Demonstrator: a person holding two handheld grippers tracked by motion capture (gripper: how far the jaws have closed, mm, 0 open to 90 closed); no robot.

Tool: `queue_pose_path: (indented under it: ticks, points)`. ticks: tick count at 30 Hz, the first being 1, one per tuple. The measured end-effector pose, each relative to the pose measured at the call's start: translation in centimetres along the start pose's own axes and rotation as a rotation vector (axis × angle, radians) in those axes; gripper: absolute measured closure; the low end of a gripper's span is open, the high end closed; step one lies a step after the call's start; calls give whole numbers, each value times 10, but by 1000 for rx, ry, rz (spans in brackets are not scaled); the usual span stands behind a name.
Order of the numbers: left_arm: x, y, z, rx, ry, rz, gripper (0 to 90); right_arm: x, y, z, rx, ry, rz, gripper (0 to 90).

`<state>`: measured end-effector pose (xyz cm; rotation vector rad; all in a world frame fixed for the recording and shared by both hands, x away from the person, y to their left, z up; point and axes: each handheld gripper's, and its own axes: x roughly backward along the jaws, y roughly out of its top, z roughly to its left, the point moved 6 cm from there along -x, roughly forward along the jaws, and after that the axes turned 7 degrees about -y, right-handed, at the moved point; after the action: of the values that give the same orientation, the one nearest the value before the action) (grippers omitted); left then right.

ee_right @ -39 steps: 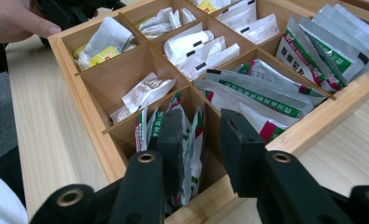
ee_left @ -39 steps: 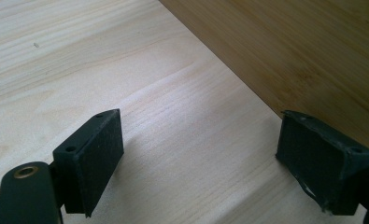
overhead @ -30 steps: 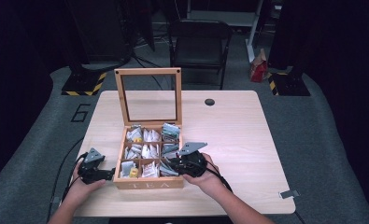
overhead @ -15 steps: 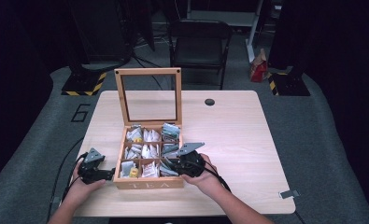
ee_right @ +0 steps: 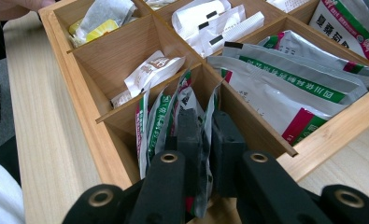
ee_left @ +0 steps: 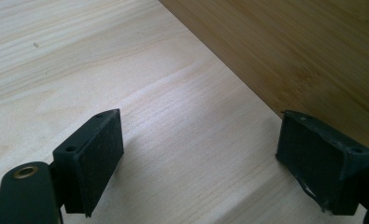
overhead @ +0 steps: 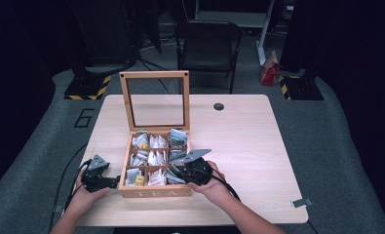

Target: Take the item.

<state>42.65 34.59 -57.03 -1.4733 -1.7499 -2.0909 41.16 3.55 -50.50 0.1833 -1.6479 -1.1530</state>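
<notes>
two grippers [overhead: 113, 181] [ee_right: 204, 122], one tea box [overhead: 153, 192]

1. We see a light wooden table [overhead: 258, 146] with an open wooden tea box [overhead: 153, 190] at its near edge, the word TEA on its front wall.
2. The glass-paned lid [overhead: 155, 97] stands upright at the back of the box.
3. The compartments hold tea sachets [overhead: 156, 157], white and green ones.
4. Our left gripper [overhead: 113, 182] rests on the table, just beside the left wall of the box.
5. Our right gripper [overhead: 176, 171] dips into the near right compartment.
6. A black chair [overhead: 208, 48] stands beyond the table, and a red bag [overhead: 269, 73] sits on the floor.
</notes>
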Motion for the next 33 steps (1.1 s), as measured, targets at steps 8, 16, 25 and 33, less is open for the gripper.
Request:
queue_pose_path:
  ticks: [8, 16, 25, 33]
  points:
    - [0, 0, 0, 0, 0, 0, 142, -1, 0, 0, 22, 6, 3, 896]
    - [0, 0, 0, 0, 0, 0, 142, 0, 0, 1, 21, 11, 2, 900]
    - [0, 0, 0, 0, 0, 0, 142, 1, 1, 1, 12, 13, -4, 900]
    - [0, 0, 0, -1, -1, 0, 142, 7, 6, 1, 7, 18, -22, 900]
